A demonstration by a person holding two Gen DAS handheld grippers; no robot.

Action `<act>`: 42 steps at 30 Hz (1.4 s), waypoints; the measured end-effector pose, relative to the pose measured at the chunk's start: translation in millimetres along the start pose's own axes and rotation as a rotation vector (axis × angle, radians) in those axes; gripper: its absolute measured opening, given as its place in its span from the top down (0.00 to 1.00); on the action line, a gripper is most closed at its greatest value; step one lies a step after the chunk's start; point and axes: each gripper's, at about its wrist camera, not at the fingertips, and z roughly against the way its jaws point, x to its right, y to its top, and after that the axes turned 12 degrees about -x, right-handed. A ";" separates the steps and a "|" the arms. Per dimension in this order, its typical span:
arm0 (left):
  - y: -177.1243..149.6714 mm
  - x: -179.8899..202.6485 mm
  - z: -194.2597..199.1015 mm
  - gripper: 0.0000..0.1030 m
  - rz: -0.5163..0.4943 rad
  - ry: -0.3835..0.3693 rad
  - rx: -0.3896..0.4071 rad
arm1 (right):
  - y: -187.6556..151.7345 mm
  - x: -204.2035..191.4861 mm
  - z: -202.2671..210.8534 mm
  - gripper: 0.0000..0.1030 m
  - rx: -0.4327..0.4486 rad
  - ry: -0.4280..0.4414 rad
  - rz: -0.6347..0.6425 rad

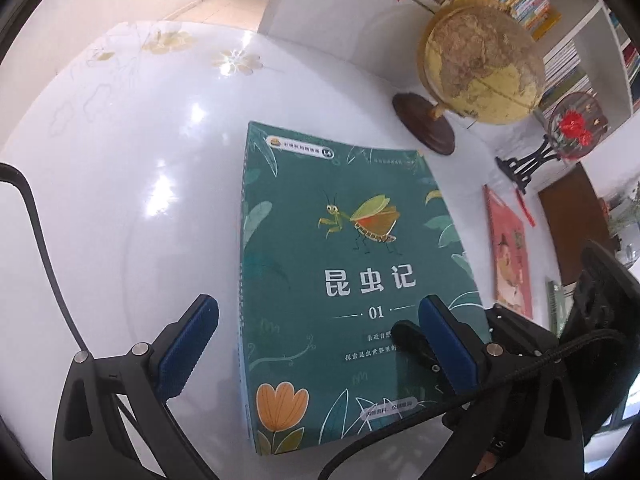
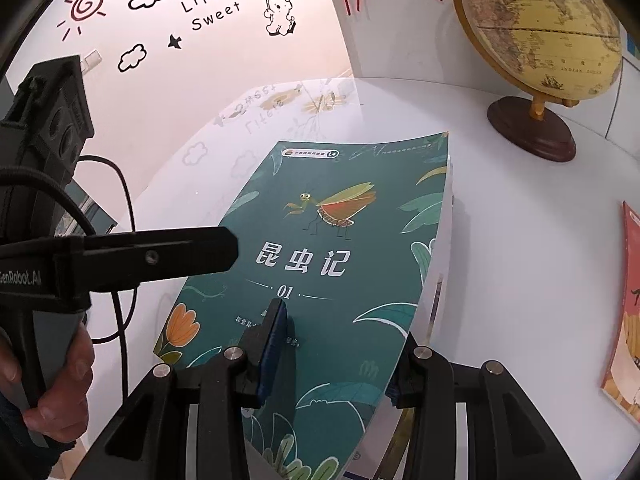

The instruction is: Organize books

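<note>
now the green book (image 1: 352, 280) lies face up on the white table (image 1: 140, 200), just near of the globe (image 1: 480, 64). the right gripper (image 2: 340, 344) pinches the book's lifted right edge, one pad on the cover, the other beneath. the left gripper (image 1: 316, 344) stands wide, its right finger over the cover, holding nothing. a pink book (image 1: 510, 252) lies to the right.

The left claw (image 1: 316, 344) angles downward with its blue pads spread wide, gripping nothing. The right claw (image 2: 336, 344) also tilts down, one finger above and one below what it pinches. A hand (image 2: 60, 392) wraps the left claw's handle.
</note>
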 end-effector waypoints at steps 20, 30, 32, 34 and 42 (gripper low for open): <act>-13.8 105.5 88.7 0.03 -0.165 0.041 0.185 | -5.9 17.4 120.5 0.54 0.133 -0.182 -0.104; -33.7 196.3 104.3 0.02 -0.229 0.003 0.228 | -36.0 55.4 205.4 0.52 0.170 -0.237 -0.198; -38.4 220.9 96.7 0.02 -0.242 -0.008 0.221 | -46.7 67.4 219.9 0.52 0.160 -0.263 -0.211; -42.4 242.6 89.2 0.02 -0.252 -0.016 0.216 | -54.8 77.2 230.3 0.52 0.158 -0.277 -0.221; -54.5 335.3 66.0 0.02 -0.315 -0.060 0.193 | -91.1 142.5 282.1 0.52 0.160 -0.301 -0.297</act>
